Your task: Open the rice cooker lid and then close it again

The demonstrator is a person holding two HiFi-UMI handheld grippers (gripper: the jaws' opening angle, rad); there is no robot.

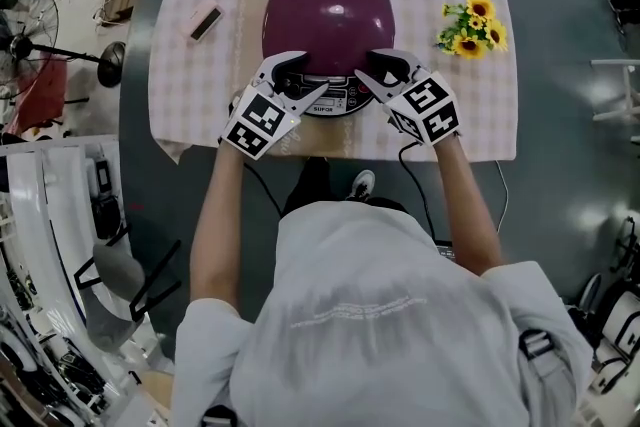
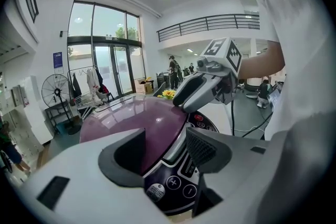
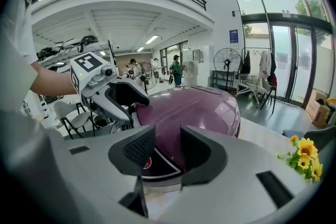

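Note:
A purple rice cooker (image 1: 325, 10) stands with its lid down on the checked tablecloth (image 1: 200, 75). Both grippers meet at its front, just above the control panel (image 1: 338, 100). My left gripper (image 1: 312, 73) is open, and its jaws straddle the lid's front rim and the panel buttons (image 2: 173, 186) without pressing on them. My right gripper (image 1: 368, 67) faces it from the other side, also open, with the lid's front edge (image 3: 163, 152) showing through the narrower gap. Each gripper shows in the other's view: the right gripper (image 2: 210, 81) in the left's, the left gripper (image 3: 113, 92) in the right's.
A bunch of yellow flowers (image 1: 470, 23) lies at the table's right side. A small pink and dark block (image 1: 205, 22) lies at the left. A cable (image 1: 415, 185) hangs off the near table edge. Chairs, a fan (image 1: 105, 63) and equipment surround the table.

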